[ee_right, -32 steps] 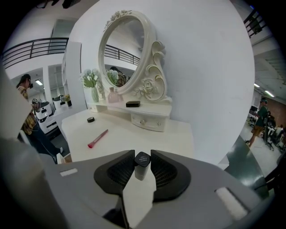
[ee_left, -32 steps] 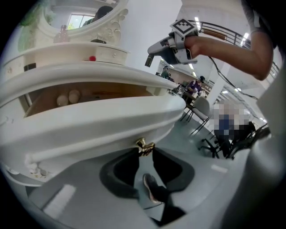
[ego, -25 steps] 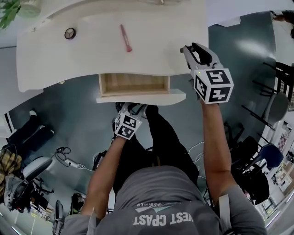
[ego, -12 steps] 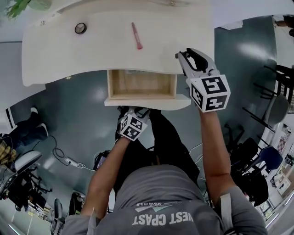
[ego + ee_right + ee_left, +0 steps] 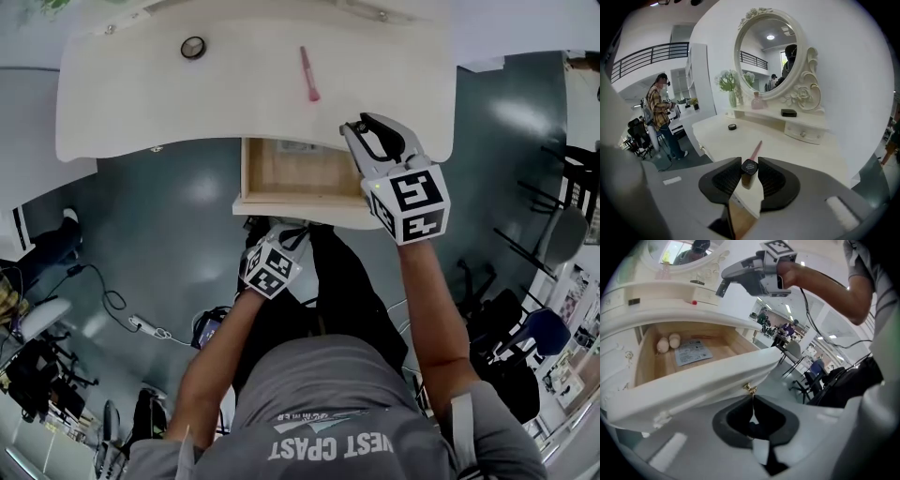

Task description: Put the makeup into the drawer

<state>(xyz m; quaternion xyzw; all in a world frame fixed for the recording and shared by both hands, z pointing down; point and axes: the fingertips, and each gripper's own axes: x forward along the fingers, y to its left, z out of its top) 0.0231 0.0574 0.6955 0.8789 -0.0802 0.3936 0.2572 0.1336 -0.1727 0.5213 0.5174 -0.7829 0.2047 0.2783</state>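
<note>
Right gripper (image 5: 356,125) clamps small tube (image 5: 749,168) near top end: likely light, stiff, slick. Drawer (image 5: 281,200) at its 8 o'clock. Left gripper (image 5: 752,399) closed, empty.

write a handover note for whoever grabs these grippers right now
Left gripper: shut, empty, tips just short of the small gold knob on the drawer front.
Right gripper: shut on a small beige tube with a black cap, over the white dressing table's front edge above the drawer.
Done: the wooden drawer is open; two pale egg-shaped items and a grey packet lie inside.
Left: drop the tube in, then likely fetch the slim pink stick and the small round black compact from the tabletop.
</note>
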